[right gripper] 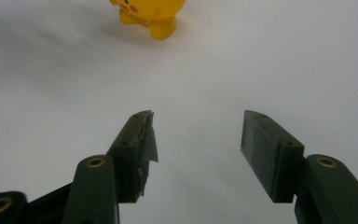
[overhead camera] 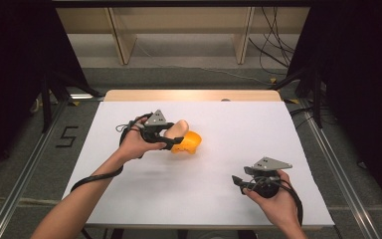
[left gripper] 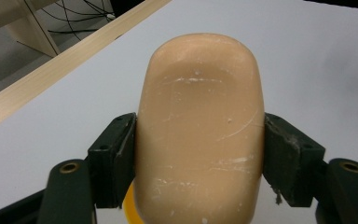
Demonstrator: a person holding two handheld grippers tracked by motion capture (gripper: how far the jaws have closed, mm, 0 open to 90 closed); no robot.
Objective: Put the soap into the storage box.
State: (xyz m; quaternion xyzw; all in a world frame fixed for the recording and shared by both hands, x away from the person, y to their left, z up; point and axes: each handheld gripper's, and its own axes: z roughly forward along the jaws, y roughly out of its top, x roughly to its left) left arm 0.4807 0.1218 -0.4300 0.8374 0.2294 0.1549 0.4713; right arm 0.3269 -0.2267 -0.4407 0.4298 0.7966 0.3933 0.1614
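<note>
Nearest the camera in the high view, the right gripper sits in the person's right hand low over the near right part of the white table, its grey three-cornered plate on top. Its own view shows the two black jaws standing well apart with bare tabletop between them and nothing held; the pad on the left jaw looks torn at its tip. Farther off and to the left, the left hand holds the left gripper near the middle of the table. Its jaws are closed partway onto a peach-coloured, smooth oblong piece, pads pressing on both sides of it. That piece seems to belong to a yellow toy figure, though the join is hidden. Orange-yellow plastic shows just beyond the jaws in the high view, and the right gripper view catches the toy's yellow feet resting on the table at its far edge.
</note>
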